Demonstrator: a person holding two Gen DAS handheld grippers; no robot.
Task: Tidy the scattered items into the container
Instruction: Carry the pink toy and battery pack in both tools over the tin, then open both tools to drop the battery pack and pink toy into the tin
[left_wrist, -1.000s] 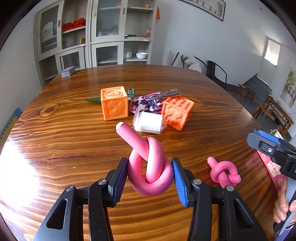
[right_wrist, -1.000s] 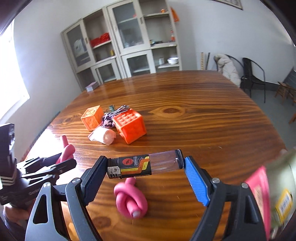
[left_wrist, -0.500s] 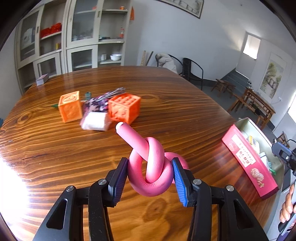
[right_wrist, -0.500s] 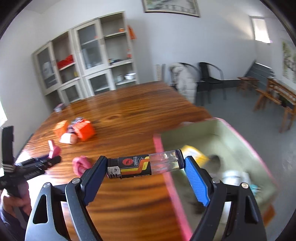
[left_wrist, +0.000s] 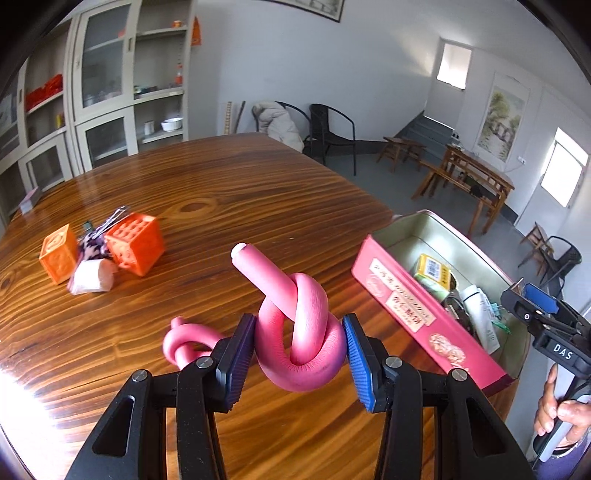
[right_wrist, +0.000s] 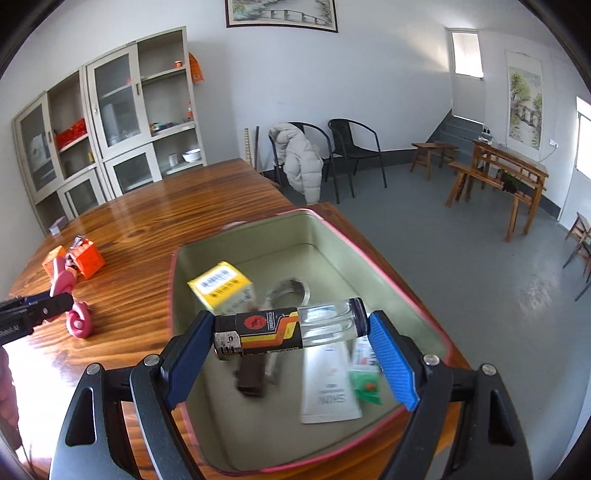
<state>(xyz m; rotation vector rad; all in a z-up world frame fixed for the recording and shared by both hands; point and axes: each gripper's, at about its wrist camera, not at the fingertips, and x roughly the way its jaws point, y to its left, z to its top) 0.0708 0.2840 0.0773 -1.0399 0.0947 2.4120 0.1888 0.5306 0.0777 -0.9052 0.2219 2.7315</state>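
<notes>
Left gripper (left_wrist: 298, 352): we hold it clamped on a knotted pink foam tube (left_wrist: 295, 332), both pads pressing the knot's sides, one free end of the tube sticking up and away from us.
Right gripper (right_wrist: 291, 334): we hold it closed end to end on a clear plastic lighter with a black, orange and yellow label (right_wrist: 288, 328), lying crosswise between the pads, above the tin's open inside.
Container: we see a rectangular pink metal tin with a pale green inside (right_wrist: 173, 295) at the table's corner; in it lie a yellow carton (right_wrist: 221, 290), a white tube (right_wrist: 328, 391), a small green packet (right_wrist: 365, 386) and some darker blurred bits.
Still on the table: a second knotted pink foam tube (left_wrist: 184, 341) lies just behind our left gripper; farther off, a cluster of two orange rubber cubes (left_wrist: 135, 243), a white roll (left_wrist: 92, 275) and a patterned cloth.
Table: brown polished wooden top (left_wrist: 221, 192).
</notes>
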